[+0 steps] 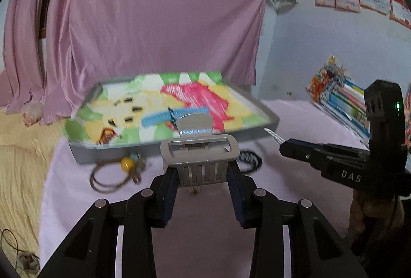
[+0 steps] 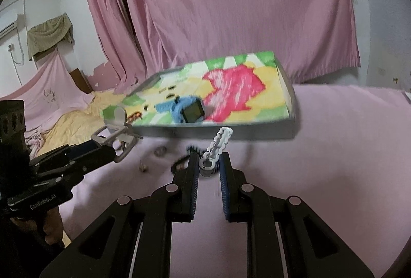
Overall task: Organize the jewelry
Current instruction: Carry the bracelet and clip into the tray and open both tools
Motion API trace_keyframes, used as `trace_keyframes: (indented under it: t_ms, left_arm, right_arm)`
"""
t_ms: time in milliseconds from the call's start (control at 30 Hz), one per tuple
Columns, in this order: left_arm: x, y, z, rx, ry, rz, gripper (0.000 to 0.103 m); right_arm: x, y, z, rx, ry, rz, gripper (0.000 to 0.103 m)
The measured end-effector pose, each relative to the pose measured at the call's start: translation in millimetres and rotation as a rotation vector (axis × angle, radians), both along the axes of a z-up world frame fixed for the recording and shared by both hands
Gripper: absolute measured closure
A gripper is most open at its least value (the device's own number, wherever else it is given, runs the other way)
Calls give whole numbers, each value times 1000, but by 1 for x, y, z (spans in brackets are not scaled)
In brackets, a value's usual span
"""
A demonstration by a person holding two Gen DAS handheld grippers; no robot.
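Observation:
My left gripper [image 1: 203, 175] is shut on a grey claw hair clip [image 1: 199, 152], held above the pink cloth just in front of the grey tray [image 1: 272, 121]. The tray has a colourful liner, a blue watch [image 2: 190, 110] and several small dark clips [image 1: 125, 108] on it. My right gripper [image 2: 209, 162] is shut on a white wavy hair clip [image 2: 218, 144] that sticks up toward the tray's front wall [image 2: 292, 123]. On the cloth before the tray lie a cord necklace with a yellow bead [image 1: 127, 163] and a black bracelet [image 1: 249, 158]. Each gripper shows in the other's view: right gripper [image 1: 282, 146], left gripper [image 2: 113, 149].
A pink curtain [image 1: 154, 20] hangs behind the tray. A yellow blanket [image 1: 23, 149] lies left of the pink cloth. Books [image 1: 341, 103] are stacked at the right. A hand [image 1: 372, 211] holds the right gripper's handle.

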State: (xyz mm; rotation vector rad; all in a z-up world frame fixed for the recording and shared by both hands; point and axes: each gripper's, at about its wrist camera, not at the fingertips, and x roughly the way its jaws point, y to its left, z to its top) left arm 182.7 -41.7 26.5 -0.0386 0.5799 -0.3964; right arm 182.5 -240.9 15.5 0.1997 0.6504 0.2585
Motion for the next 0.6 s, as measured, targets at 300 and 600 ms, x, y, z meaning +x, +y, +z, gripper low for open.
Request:
trace_keyframes:
  t_ms: [300, 600]
  left_arm:
    - [54, 17, 13, -46, 6, 113, 68]
    - [106, 20, -5, 1, 148, 175, 68]
  right_arm:
    - [58, 12, 9, -24, -37, 9, 89]
    - [103, 26, -8, -49, 59, 23, 89]
